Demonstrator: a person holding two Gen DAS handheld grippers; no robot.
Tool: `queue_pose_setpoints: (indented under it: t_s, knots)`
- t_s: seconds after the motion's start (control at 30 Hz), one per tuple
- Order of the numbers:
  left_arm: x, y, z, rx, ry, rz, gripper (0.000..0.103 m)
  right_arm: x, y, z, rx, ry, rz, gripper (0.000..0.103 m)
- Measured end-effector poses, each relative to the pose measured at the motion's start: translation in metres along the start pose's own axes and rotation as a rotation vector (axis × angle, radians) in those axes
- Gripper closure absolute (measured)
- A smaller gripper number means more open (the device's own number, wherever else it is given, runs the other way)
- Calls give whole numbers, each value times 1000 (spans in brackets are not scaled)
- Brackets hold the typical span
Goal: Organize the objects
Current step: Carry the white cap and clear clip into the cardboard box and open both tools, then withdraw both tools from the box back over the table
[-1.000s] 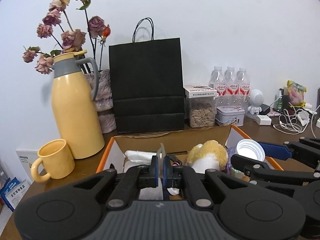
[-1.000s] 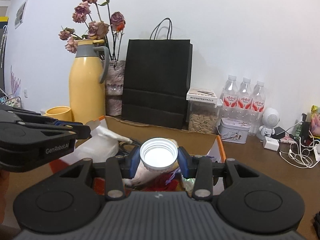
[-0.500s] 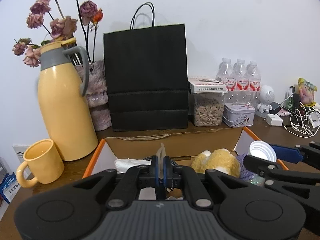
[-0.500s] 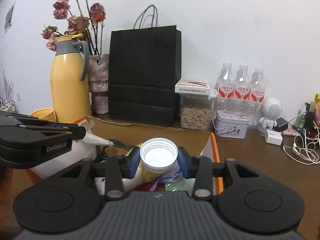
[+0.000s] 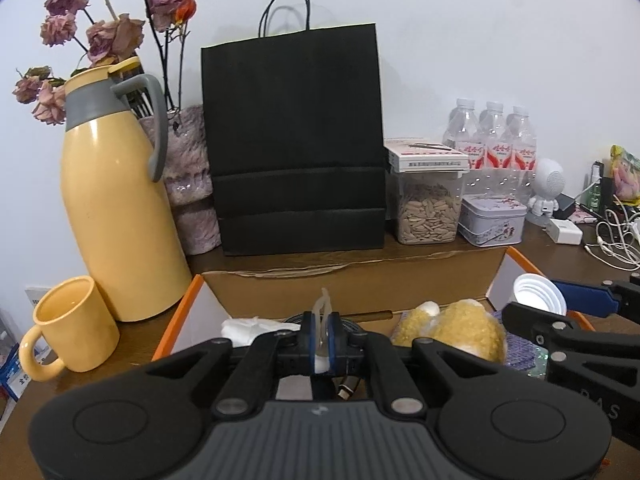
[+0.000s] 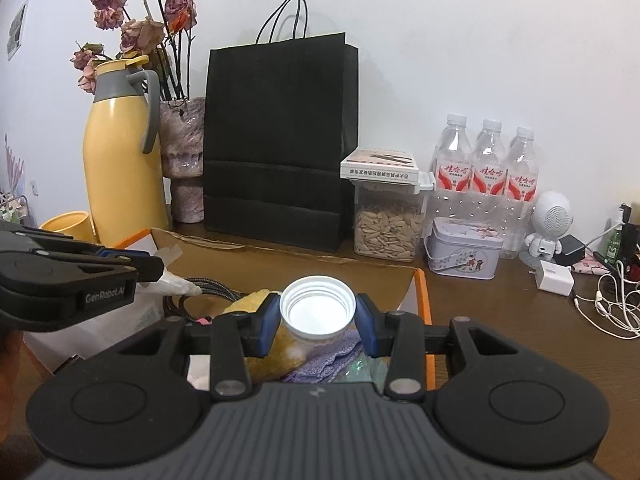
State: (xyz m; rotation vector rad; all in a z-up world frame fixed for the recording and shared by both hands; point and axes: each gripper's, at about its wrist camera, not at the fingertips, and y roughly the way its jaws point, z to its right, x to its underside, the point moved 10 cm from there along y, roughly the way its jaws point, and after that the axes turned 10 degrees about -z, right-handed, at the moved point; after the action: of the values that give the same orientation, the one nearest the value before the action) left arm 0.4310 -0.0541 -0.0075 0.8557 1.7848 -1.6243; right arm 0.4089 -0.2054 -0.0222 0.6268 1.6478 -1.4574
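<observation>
My left gripper [image 5: 320, 340] pinches a thin translucent plastic wrapper [image 5: 323, 308] that sticks up between its blue pads; its jaws are opening a little, with the wrapper still between them. My right gripper [image 6: 317, 312] is shut on a white screw cap [image 6: 317, 306], open side towards the camera. Both hang over an open cardboard box with orange edges [image 5: 180, 320] [image 6: 422, 300]. Inside lie a yellow plush toy [image 5: 464, 328], a braided cable [image 6: 208, 286], purple cloth [image 6: 332, 364] and white tissue [image 5: 248, 326]. From the right wrist view the left gripper [image 6: 156, 268] is at the left.
Behind the box stand a black paper bag [image 5: 296, 140], a yellow jug [image 5: 116, 200], a vase of dried roses [image 5: 188, 184], a seed jar [image 5: 428, 208], a tin [image 5: 492, 224] and water bottles [image 6: 486, 172]. A yellow mug [image 5: 68, 324] sits left; chargers and cables [image 6: 600, 300] right.
Both grippers have moved forward over the box, so the bag and jug look nearer. The wrapper and the cap stay gripped; the left pads stand slightly wider.
</observation>
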Motion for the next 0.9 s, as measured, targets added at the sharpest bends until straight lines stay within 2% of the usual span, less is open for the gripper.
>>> queue_pose_setpoints:
  t_s: [0.03, 0.07, 0.1, 0.13, 0.17, 0.2, 0.3, 0.37, 0.9]
  knots:
    - [0, 0, -1, -5, 2, 1, 91, 1, 0, 0, -1, -1, -3, 62]
    - [0, -1, -1, -5, 5, 4, 89, 1, 0, -1, -2, -1, -4, 57]
    - [0, -2, -1, 0, 5, 7, 79, 1, 0, -1, -2, 1, -5, 51]
    - [0, -3, -1, 6, 3, 8, 70, 2, 0, -1, -3, 1, -9, 38]
    - [0, -3, -1, 9, 1, 8, 48, 2, -1, -1, -2, 0, -8, 25]
    - [-1, -4, -1, 8, -2, 8, 27, 2, -2, -1, 2, 0, -3, 22]
    - [-2, -4, -7, -35, -14, 15, 11, 1, -3, -1, 3, -2, -1, 12]
    - [-2, -3, -10, -26, -29, 4, 8, 1, -3, 2, 11, 8, -2, 0]
    - [1, -12, -13, -40, -33, 12, 6, 6, -7, -2, 12, 8, -11, 0]
